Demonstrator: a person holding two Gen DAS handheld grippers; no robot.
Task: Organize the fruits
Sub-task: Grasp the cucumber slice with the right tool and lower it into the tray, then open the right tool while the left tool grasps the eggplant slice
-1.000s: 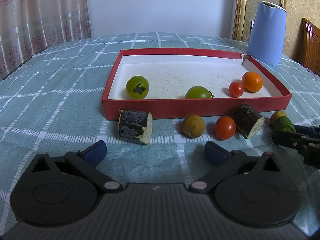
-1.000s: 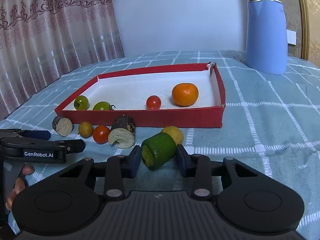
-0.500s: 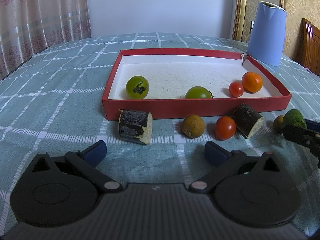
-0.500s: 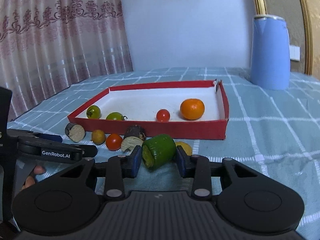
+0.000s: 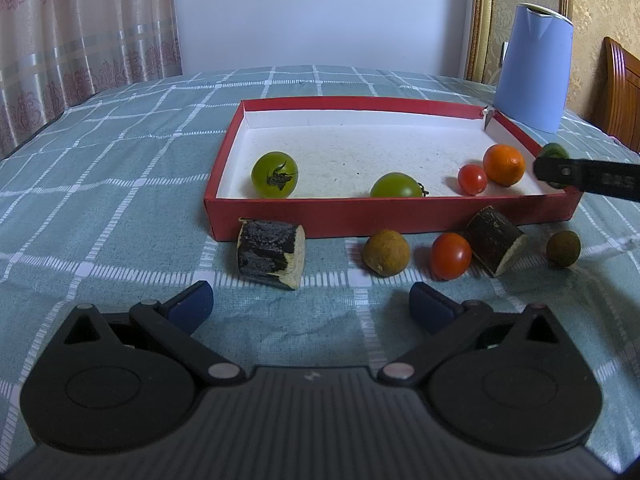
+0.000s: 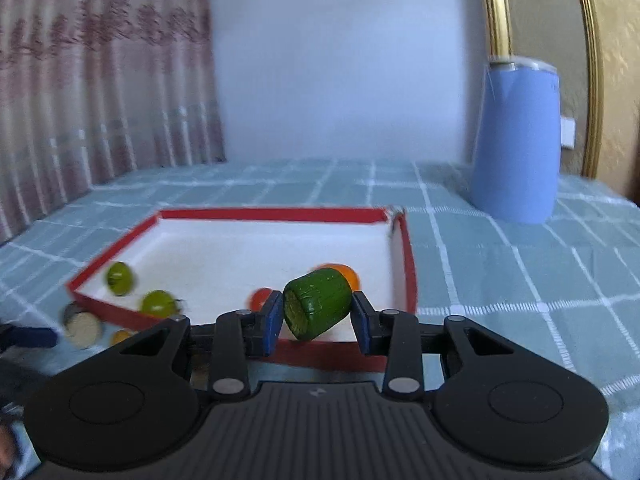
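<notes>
My right gripper (image 6: pixel 316 320) is shut on a green cucumber chunk (image 6: pixel 318 303) and holds it in the air over the near right part of the red tray (image 6: pixel 264 214). The chunk (image 5: pixel 553 152) and that gripper also show at the right edge of the left wrist view. The tray (image 5: pixel 224 168) holds two green tomatoes (image 5: pixel 274 174) (image 5: pixel 396 186), a small red tomato (image 5: pixel 472 179) and an orange (image 5: pixel 503 164). My left gripper (image 5: pixel 310 304) is open and empty, low over the cloth in front of the tray.
On the checked cloth before the tray lie two dark cut pieces (image 5: pixel 270 253) (image 5: pixel 494 240), a brown round fruit (image 5: pixel 386 251), a red tomato (image 5: pixel 451 255) and another brownish round fruit (image 5: pixel 563 248). A blue jug (image 5: pixel 532 82) stands behind the tray's right corner.
My right gripper has lifted the green chunk off the cloth and carried it up and forward over the tray's right part. The left gripper has stayed still.
</notes>
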